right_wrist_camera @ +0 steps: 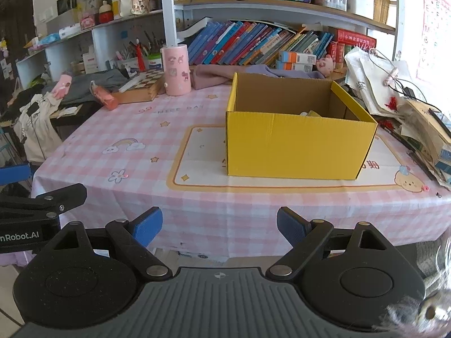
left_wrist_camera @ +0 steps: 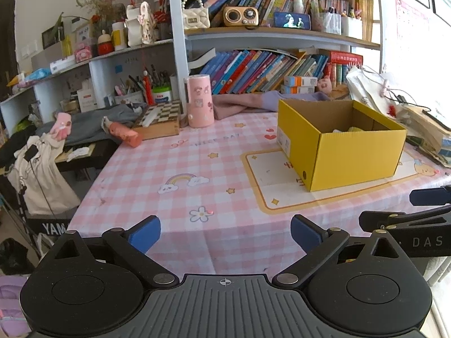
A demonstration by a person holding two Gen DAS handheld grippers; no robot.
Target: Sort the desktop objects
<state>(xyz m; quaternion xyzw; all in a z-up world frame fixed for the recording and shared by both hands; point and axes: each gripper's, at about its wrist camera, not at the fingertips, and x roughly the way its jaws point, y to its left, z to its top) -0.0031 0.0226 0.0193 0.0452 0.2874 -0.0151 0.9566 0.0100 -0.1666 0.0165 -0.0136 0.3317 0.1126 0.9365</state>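
Across the frame's centre, a pink checked surface carries a yellow box. Bookshelves fill the top. Left gripper and right gripper stand wide, empty.

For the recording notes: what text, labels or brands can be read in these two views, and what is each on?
"DAS": right gripper, cut off at the edge.
"nRobot.AI": left gripper, start cut off.
"YAM": black bag, cut off.
Alphabet letters: wall poster, only a few legible.
Tablecloth print, mat characters, box label, book spines: too small or blurred.
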